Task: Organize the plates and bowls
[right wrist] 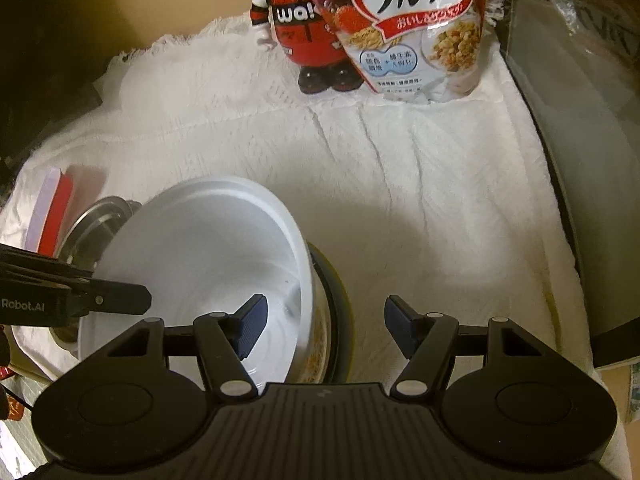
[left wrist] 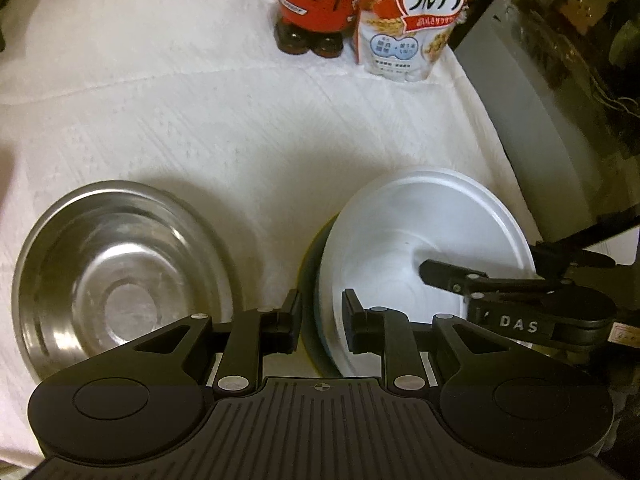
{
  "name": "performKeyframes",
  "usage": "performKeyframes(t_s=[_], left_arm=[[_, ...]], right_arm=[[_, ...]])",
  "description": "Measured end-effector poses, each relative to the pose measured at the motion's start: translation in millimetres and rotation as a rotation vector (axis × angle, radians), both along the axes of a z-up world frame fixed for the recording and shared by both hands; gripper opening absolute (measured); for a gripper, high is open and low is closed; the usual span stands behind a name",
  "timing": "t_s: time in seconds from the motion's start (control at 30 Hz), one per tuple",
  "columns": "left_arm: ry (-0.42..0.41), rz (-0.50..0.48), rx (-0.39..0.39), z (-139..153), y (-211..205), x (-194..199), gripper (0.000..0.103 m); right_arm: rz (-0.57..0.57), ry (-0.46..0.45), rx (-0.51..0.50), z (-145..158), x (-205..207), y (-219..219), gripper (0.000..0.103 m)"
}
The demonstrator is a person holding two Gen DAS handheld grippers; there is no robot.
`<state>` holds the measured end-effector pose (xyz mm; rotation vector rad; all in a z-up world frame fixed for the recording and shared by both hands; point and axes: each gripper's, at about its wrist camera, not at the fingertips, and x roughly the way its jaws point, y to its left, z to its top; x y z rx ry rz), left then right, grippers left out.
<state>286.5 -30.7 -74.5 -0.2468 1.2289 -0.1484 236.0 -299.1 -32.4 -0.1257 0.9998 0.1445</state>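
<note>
A white bowl (left wrist: 420,232) (right wrist: 208,240) sits tilted in a dark bowl with a yellow rim (left wrist: 311,268) (right wrist: 340,312). My left gripper (left wrist: 322,316) is shut on the white bowl's near-left rim. One of its fingers (right wrist: 120,300) reaches over that rim in the right wrist view. My right gripper (right wrist: 326,326) (left wrist: 480,258) is open across the stack's right side. One pad is inside the white bowl and the other is outside the dark bowl, neither pressing. An empty steel bowl (left wrist: 120,272) (right wrist: 100,216) rests to the left of the stack.
Everything stands on a white towel (left wrist: 200,100) (right wrist: 420,180). At the back are a cereal bag (left wrist: 416,20) (right wrist: 416,32) and a red figure-shaped bottle (left wrist: 316,4) (right wrist: 304,36). A grey appliance (left wrist: 560,100) (right wrist: 592,160) walls off the right. A flat red and white thing (right wrist: 52,208) lies far left.
</note>
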Motion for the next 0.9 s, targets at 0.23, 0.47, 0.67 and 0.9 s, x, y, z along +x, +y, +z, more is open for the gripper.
performKeyframes(t_s=[0.23, 0.47, 0.67, 0.9], left_arm=[[0.0, 0.0, 0.017, -2.2, 0.1, 5.7, 0.026], [0.002, -0.006, 0.037, -1.6, -2.7, 10.6, 0.032], [0.041, 0.003, 0.031, -11.8, 1.4, 15.1, 0.038], [0.067, -0.003, -0.044, -22.6, -2.8, 17.0, 0.044]], right_arm=[[-0.02, 0.063, 0.048, -13.2, 6.0, -7.9, 0.066], [-0.078, 0.1, 0.141, -21.5, 9.2, -18.4, 0.066], [-0.05, 0.108, 0.123, -19.9, 8.4, -14.8, 0.066], [-0.061, 0.119, 0.149, -20.9, 12.3, -18.2, 0.066]])
